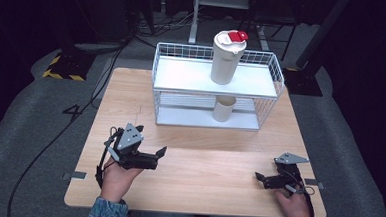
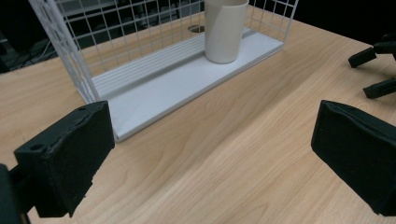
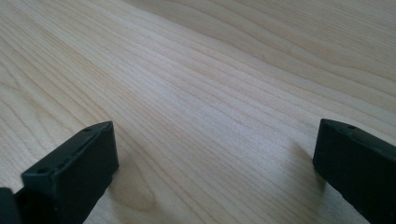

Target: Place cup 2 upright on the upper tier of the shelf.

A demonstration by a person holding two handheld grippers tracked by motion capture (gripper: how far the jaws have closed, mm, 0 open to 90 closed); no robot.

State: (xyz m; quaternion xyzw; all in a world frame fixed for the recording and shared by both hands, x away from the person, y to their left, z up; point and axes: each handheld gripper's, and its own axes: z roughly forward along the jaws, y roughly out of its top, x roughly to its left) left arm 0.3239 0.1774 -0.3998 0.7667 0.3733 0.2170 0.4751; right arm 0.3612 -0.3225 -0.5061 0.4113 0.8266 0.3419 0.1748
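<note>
1. Your left tongs [image 1: 161, 153] are spread wide and hold nothing, low over the tabletop [image 1: 202, 174] at front left, aimed at the wire rack [image 1: 278, 75].
2. Your right tongs [image 1: 258, 177] are also spread and hold nothing, just above bare wood at front right.
3. A cream cup [image 2: 225, 29] stands upright on the rack's lower shelf, well apart from both tongs.
4. A tall tumbler with a red lid [image 1: 227, 57] stands on the top shelf.

cup [image 2: 225, 29]: rim cut off | rack [image 2: 140, 88]: top cut off
</note>
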